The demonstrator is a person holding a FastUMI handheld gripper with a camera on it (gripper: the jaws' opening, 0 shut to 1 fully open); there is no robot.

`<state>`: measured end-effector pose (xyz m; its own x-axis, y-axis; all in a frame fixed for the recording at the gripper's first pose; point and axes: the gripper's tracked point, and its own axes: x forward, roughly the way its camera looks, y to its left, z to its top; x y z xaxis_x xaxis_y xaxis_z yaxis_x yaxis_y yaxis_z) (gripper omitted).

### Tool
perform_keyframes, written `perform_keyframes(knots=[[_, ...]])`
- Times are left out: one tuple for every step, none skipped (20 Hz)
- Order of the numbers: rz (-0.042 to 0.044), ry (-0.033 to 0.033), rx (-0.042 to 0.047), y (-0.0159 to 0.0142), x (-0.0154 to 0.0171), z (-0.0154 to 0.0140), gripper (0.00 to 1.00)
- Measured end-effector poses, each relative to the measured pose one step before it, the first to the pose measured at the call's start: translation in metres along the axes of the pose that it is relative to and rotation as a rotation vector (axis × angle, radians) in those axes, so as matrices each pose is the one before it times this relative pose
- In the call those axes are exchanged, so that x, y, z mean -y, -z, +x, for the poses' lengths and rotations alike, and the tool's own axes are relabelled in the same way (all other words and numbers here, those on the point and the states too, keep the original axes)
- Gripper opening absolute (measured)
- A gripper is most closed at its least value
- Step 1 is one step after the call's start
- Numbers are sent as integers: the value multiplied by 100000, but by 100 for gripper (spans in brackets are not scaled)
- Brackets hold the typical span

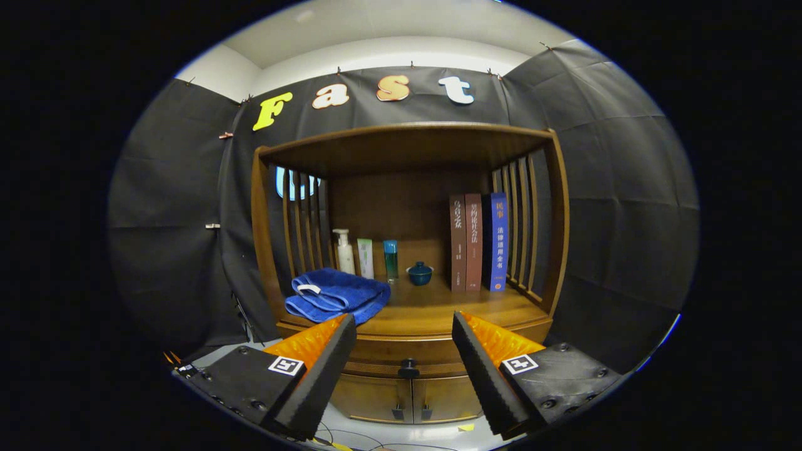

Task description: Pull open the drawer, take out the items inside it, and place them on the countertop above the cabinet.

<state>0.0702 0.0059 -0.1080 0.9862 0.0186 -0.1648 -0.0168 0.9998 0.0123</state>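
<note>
Black cloth walls surround a wooden cabinet (407, 250) whose drawer (408, 358) sits closed, its dark knob (408, 368) between the fingers and beyond them. On the table (432, 307) above lie a folded blue towel (335, 294), a pump bottle (344, 250), 2 tubes, a small teal pot (420, 274) and 3 upright books (479, 242). The gripper (404, 338) hangs ahead of the drawer, jaws apart and holding nothing.

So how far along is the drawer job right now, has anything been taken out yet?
Nothing looks done yet. The wooden cabinet's drawer with its small dark round knob appears shut. In hand: nothing; the gripper is open, its fingers apart, the knob between and beyond them. Left: pull the drawer, lift out its contents, and set them on the wooden countertop beside the folded blue towel.
</note>
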Motion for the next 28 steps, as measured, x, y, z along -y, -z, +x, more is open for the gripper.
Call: perform_keyframes(knots=[[194, 16, -1155, 863, 18, 863, 99], [223, 38, -1102, 843, -37, 966, 99], [-66, 218, -971, 1016, -33, 1008, 99], [-279, 344, -790, 1041, 101, 899, 99], [-295, 440, -1172, 1205, 95, 779, 99], [-216, 255, -1144, 920, 21, 892, 99], [-393, 353, -1218, 885, -1, 808, 99], [-98, 20, -1426, 895, -228, 927, 99], [183, 52, -1449, 1181, 60, 1004, 99], [264, 432, -1595, 1054, 205, 968, 100], [444, 412, -2139, 1334, 84, 1245, 99], [222, 781, -2719, 1278, 79, 1072, 100], [503, 448, -2828, 1212, 282, 980, 99], [385, 242, -2513, 1042, 216, 761, 100], [431, 267, -2346, 1054, 132, 646, 100], [494, -593, -1832, 863, -83, 913, 100], [332, 205, -1046, 736, 143, 570, 100], [233, 286, -1148, 534, 125, 501, 98], [47, 584, -860, 513, 180, 330, 99], [492, 78, -316, 203, 126, 418, 98], [339, 591, -31, 103, 159, 28, 96], [1037, -2240, 1068, -53, -546, 268, 82], [-716, 48, -43, -15, -235, -164, 67], [-1356, 1145, 143, 454, 131, 576, 62], [-1075, 629, -599, -315, -115, -831, 56], [-243, 612, 88, 102, 149, 532, 51], [261, -450, -604, 78, -197, -305, 45], [-591, 219, -191, -15, 26, 249, 40]])
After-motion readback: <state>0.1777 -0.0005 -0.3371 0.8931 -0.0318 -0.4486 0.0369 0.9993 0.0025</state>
